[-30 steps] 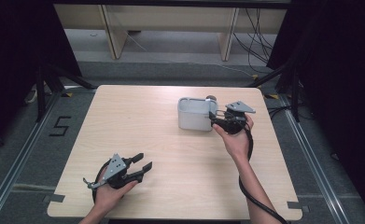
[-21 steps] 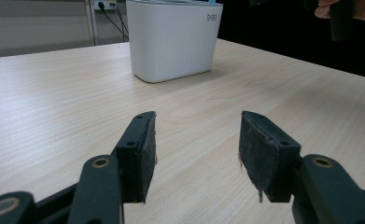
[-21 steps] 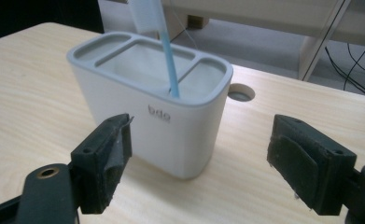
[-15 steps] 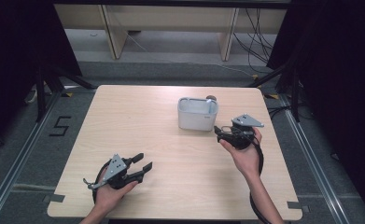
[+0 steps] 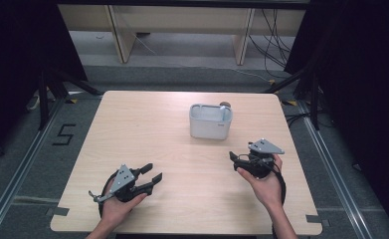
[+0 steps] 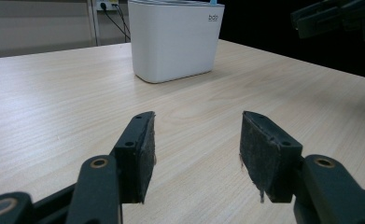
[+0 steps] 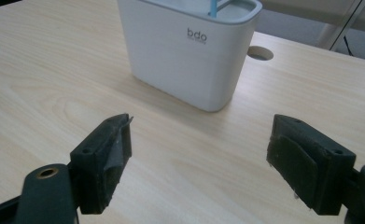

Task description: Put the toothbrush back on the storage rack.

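The right gripper [image 5: 237, 162] has drawn back from the white rectangular plastic container [image 5: 210, 122], jaws apart and empty; the container stands ahead of them on the pale wooden surface [image 5: 147, 129]. Judged released. The left gripper [image 5: 149, 174] is unmoved, jaws apart.

1. The high view is looking forward and down over the whole bench [image 5: 147, 129] from the person's side.
2. The left claw [image 6: 196, 154] camera is sitting low, facing the white container [image 6: 175, 39] farther off.
3. The right claw [image 7: 199, 163] camera is looking down at that container [image 7: 189, 51], nearer.
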`<state>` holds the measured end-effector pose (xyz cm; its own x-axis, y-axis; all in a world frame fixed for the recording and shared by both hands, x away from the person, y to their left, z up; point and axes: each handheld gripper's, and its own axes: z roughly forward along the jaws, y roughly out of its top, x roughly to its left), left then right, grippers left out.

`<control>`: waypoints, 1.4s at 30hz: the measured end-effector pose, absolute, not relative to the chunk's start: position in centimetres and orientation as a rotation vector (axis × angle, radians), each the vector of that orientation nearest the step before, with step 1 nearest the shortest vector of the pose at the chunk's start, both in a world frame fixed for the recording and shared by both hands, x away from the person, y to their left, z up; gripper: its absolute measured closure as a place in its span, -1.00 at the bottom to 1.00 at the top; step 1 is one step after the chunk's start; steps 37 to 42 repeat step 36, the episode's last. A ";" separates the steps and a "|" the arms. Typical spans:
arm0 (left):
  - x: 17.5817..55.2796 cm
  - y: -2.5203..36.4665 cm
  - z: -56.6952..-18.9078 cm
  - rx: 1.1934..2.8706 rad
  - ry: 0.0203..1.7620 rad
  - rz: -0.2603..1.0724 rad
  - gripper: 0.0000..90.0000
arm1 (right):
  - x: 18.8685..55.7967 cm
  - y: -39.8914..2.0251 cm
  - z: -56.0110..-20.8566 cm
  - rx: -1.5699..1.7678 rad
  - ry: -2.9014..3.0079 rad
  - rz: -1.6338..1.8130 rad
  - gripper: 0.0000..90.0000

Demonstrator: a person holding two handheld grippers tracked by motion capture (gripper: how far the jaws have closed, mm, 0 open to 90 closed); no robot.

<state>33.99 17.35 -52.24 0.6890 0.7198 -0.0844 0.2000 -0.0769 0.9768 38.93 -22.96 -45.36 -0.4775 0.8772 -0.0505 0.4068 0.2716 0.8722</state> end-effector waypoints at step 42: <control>33.7 17.2 -52.3 1.620 0.759 0.527 -0.02 | 36.4 -24.3 -48.5 1.221 1.910 1.256 -0.48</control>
